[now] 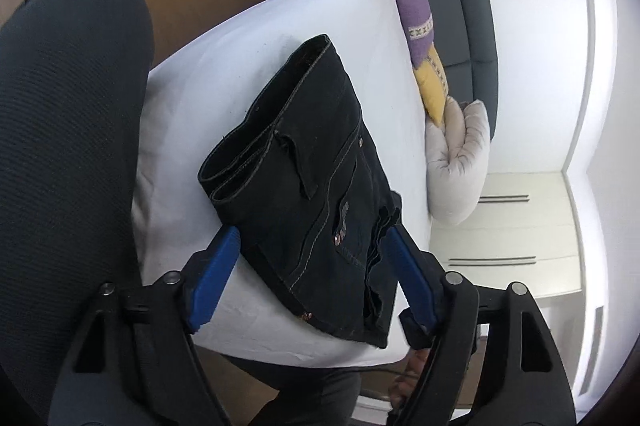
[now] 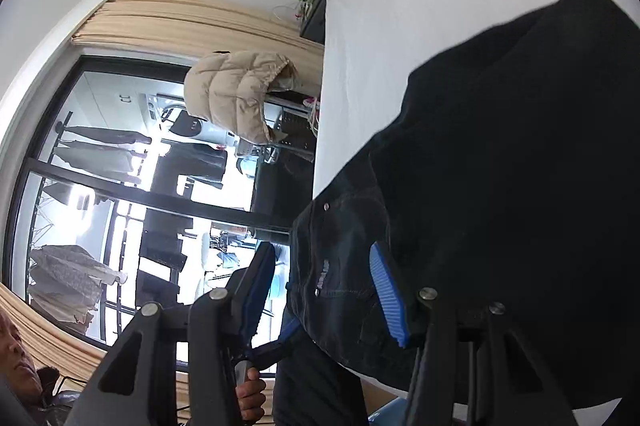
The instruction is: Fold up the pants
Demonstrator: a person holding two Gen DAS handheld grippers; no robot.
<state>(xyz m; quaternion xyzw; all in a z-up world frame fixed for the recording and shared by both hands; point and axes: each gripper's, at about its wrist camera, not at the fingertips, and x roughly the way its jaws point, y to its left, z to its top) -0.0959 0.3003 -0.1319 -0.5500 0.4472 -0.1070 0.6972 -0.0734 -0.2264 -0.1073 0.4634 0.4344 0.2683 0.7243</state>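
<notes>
Folded black jeans (image 1: 304, 161) lie on a white bed (image 1: 224, 73), waistband end toward me, with copper rivets and pale stitching showing. My left gripper (image 1: 312, 232) is open wide, its blue pads (image 1: 216, 278) on either side of the jeans' near end without squeezing it. In the right wrist view the jeans (image 2: 500, 165) fill the right half, bunched at the bed's edge. My right gripper (image 2: 322, 250) is open around a pocket corner of the denim. A strip of bright window shows between its left pad (image 2: 258, 286) and the cloth.
A purple-and-yellow pillow (image 1: 420, 29) and a pale rolled cushion (image 1: 456, 153) lie by the dark headboard (image 1: 476, 25). White drawers (image 1: 520, 226) stand beyond. A person's dark clothing (image 1: 68, 145) fills the left. A beige puffer jacket (image 2: 240, 93) hangs before a large window (image 2: 100, 185).
</notes>
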